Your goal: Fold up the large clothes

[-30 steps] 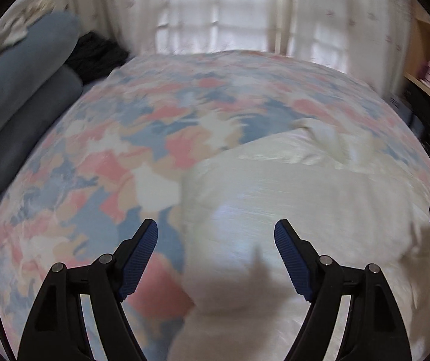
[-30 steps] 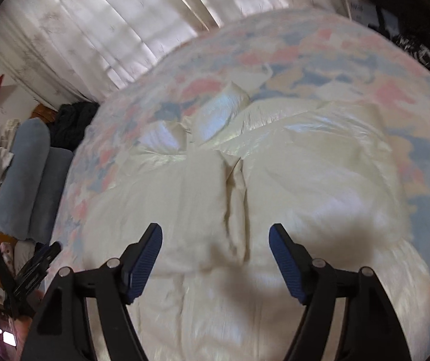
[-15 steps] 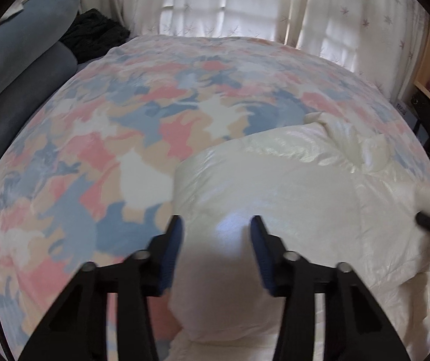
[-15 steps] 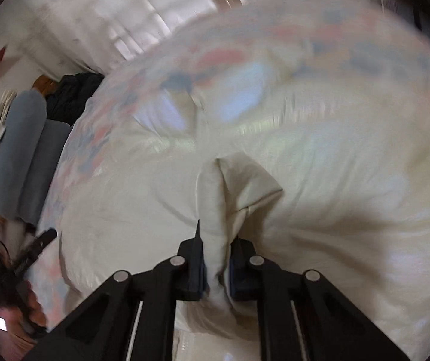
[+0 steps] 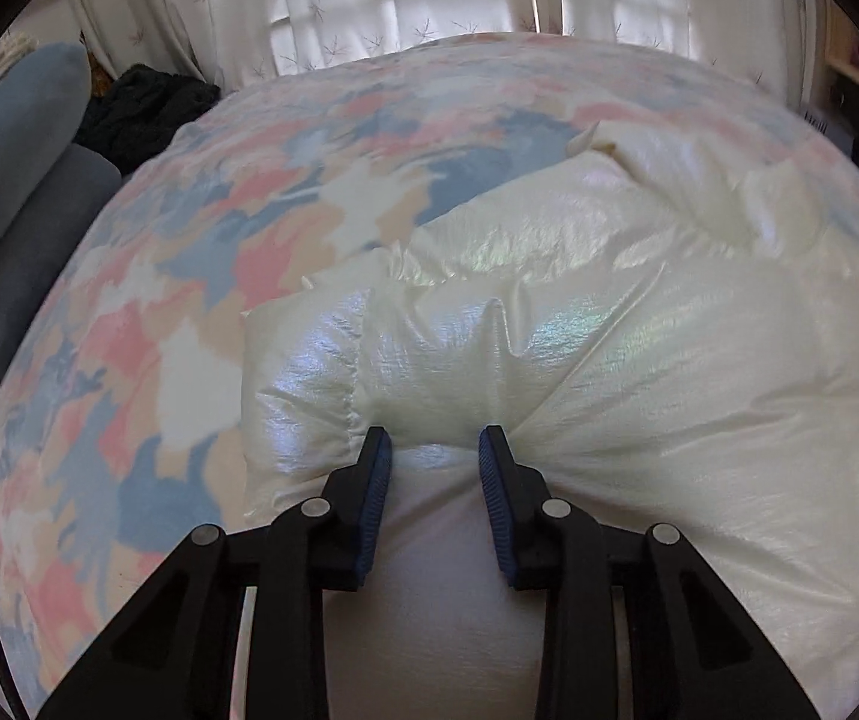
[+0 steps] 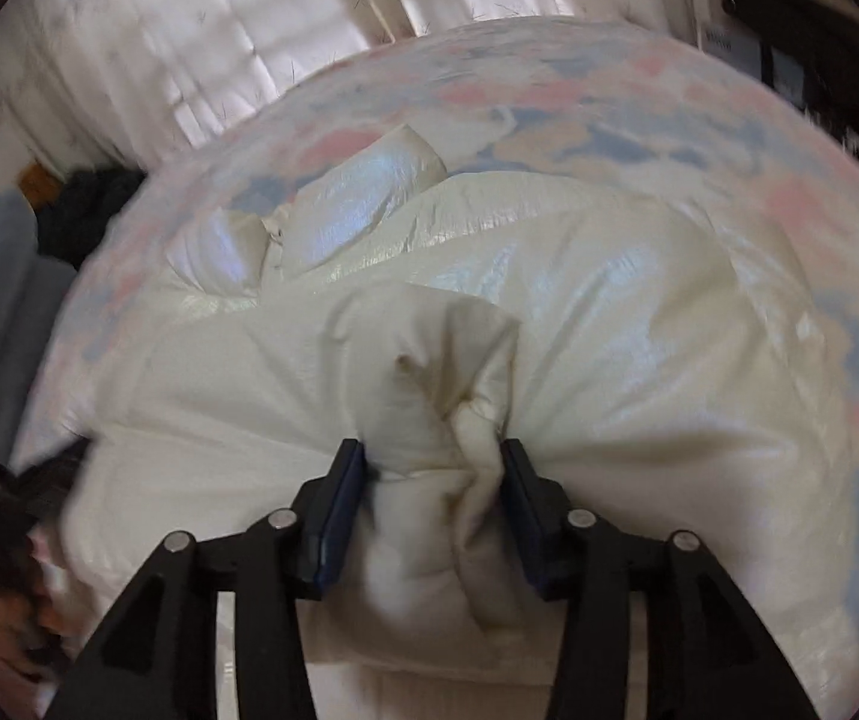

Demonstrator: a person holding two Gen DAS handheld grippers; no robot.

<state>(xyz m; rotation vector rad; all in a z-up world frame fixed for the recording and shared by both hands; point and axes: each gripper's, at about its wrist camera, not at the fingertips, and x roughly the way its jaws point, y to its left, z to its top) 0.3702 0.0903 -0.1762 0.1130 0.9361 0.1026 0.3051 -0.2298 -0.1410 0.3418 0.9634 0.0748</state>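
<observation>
We have the puffy jacket (image 5: 609, 372) bunched between both grippers' fingers, left gripper (image 5: 435, 450) closing, right gripper (image 6: 432, 459) easing wider; light, soft, slick, so we pinch thick folds near its edge.

I see a cream-white puffer jacket (image 5: 639, 372) with a glossy, faintly iridescent shell, lying spread and crumpled on the bed. In the right wrist view its padded sleeve (image 6: 369, 204) angles away at the far side. Near me the fabric bunches into deep folds at two pinched points.
</observation>
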